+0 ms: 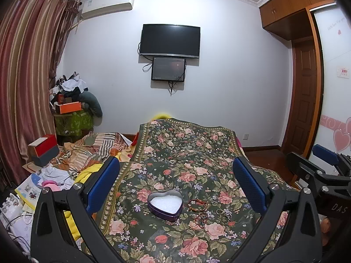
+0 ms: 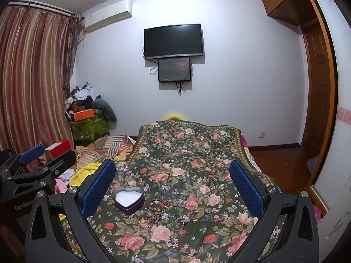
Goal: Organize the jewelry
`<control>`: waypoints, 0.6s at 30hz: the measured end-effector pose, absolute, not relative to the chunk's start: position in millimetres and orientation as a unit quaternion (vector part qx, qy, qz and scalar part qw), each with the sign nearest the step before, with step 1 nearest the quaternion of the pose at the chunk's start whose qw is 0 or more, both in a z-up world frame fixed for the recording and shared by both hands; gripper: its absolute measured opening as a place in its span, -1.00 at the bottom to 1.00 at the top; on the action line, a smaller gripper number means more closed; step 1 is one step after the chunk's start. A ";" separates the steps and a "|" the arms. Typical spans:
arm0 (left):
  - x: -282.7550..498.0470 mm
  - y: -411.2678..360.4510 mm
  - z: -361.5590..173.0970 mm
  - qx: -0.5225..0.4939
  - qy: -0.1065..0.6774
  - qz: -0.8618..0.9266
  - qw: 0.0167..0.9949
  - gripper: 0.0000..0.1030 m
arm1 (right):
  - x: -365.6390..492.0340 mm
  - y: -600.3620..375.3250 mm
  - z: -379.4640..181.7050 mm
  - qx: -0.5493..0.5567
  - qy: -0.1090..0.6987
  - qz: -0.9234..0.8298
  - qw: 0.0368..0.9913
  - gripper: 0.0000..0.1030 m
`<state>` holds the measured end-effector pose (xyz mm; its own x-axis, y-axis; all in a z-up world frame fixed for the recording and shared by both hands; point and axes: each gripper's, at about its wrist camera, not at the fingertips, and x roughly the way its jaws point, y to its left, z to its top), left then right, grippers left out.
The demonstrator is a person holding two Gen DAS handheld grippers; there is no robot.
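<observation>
Two handheld grippers hover wide open above a flower-print bedspread, nothing between their blue pads. The right gripper, seen from its own camera, frames the work area squarely; the left gripper does the same from just beside it, and each shows at the edge of the other's view. Their spread jaws suggest both are poised for a first pick rather than carrying anything.

Between the fingers lies the job. A heart-shaped tin, lidless and lined with white padding, sits on the spread with its open side up, apparently set there as the place the pieces should go. Just right of it, a red cord bracelet rests on the cloth, close to the tin but not in it. Nearer the cameras lies a second tangle of red beaded cord, and beside that a small gold ring. All three are loose, flat and near one another, so the tin looks empty and the sorting not yet begun.

The busy print partly camouflages the thin cords, which may make a clean pinch harder.

Beyond, a dark television hangs on the far wall.
</observation>
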<state>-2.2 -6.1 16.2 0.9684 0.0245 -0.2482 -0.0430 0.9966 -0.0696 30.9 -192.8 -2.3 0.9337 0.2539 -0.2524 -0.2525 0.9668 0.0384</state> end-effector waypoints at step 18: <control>58.4 -10.9 -23.6 -0.022 0.210 0.027 0.977 1.00 | 85.2 -205.7 -53.8 -0.020 0.232 0.102 0.967 1.00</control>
